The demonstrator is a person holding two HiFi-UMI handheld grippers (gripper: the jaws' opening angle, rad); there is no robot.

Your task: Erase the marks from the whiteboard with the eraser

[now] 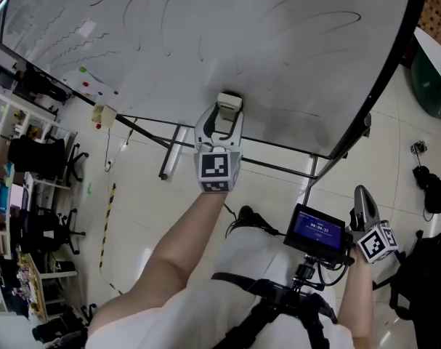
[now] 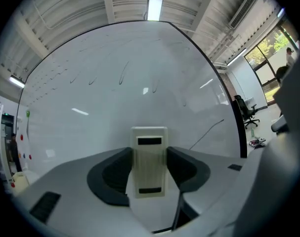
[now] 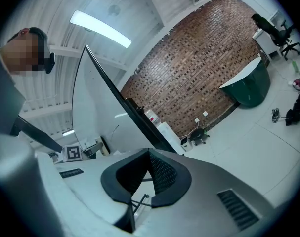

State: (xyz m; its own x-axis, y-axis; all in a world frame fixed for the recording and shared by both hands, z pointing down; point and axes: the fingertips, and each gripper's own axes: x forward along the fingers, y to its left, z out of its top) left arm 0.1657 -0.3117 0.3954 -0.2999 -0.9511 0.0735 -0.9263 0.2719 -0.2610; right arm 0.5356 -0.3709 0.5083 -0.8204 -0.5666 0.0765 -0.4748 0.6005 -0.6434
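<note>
The whiteboard [image 1: 278, 57] fills the top of the head view and carries faint dark curved marks [image 1: 203, 31]. A cream eraser [image 1: 229, 103] is pressed flat against its lower part. My left gripper [image 1: 221, 122] is shut on the eraser, with the marker cube below it. In the left gripper view the eraser [image 2: 150, 164] stands upright between the dark pads, and a thin line mark [image 2: 207, 132] runs to its right. My right gripper [image 1: 363, 201] hangs low at the right, away from the board. Its jaws [image 3: 150, 154] are shut with nothing in them.
The board's black stand [image 1: 178, 150] reaches the tiled floor below it. Shelves and office chairs [image 1: 31, 158] line the left. A small screen [image 1: 318, 228] sits on a chest rig. A dark green curved counter [image 1: 432, 78] and black gear [image 1: 432, 191] lie at the right.
</note>
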